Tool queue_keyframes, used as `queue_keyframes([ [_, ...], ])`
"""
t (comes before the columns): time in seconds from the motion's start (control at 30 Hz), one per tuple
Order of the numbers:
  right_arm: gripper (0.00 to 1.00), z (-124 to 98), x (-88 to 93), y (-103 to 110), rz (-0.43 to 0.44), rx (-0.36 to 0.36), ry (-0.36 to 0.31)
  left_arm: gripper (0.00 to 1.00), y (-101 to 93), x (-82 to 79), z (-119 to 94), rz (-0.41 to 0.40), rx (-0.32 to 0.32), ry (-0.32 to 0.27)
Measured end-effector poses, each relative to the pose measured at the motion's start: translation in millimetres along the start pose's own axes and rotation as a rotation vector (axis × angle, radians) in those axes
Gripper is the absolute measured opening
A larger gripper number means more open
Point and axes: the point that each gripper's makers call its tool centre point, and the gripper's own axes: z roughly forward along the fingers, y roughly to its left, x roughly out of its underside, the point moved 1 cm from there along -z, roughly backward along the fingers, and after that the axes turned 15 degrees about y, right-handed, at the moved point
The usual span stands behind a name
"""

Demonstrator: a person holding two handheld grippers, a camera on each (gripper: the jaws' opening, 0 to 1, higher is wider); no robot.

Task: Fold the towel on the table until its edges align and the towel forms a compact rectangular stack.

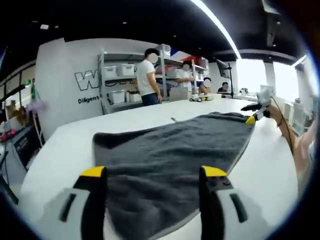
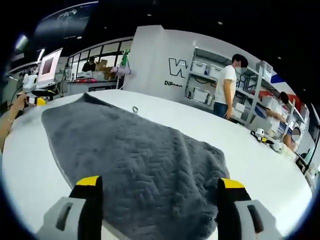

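While towel (image 1: pixel 170 160) lies flat | both grippers' jaws apart | bare table (image 2: pixel 260 165) rims its edges

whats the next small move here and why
Probably lower both grippers onto the towel's two near corners and close. The grey towel lies spread flat on the white table, not yet folded. The left gripper and right gripper each hover open over an edge of it, jaws straddling cloth but gripping nothing. Pinching the corners would start the first fold.
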Motion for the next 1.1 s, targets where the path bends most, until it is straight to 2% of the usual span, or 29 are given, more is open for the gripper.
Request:
queue_keyframes([
  [0.17,0.99,1,0.2,1,-0.001,-0.008,0.004,0.53,15.7,14.9,1,-0.032,-0.019,0.038],
  [0.27,0.98,0,0.5,1,-0.003,-0.009,0.002,0.52,16.4,20.7,5,-0.050,-0.008,0.059],
  [0.4,0.98,0,1.3,2,-0.003,-0.009,0.003,0.44,18.2,35.7,11,-0.052,-0.013,0.135],
  [0.47,0.98,0,1.5,2,-0.002,-0.010,0.004,0.42,20.4,37.5,12,-0.048,-0.018,0.142],
  [0.63,0.98,-2,1.0,2,-0.003,-0.012,-0.002,0.23,19.4,48.9,15,-0.069,0.008,0.191],
  [0.7,0.98,-2,0.7,3,-0.003,-0.014,-0.004,0.22,19.3,56.9,17,-0.065,0.009,0.230],
  [0.87,0.98,-5,-1.3,3,-0.003,-0.019,-0.014,0.15,21.9,62.7,19,-0.093,0.006,0.241],
  [0.93,0.98,-6,-2.4,3,-0.001,-0.019,-0.021,0.09,23.5,64.0,19,-0.085,-0.006,0.244],
  [1.1,0.98,-11,-6.3,5,-0.007,-0.025,-0.041,0.05,24.6,64.3,20,-0.088,-0.008,0.241],
])
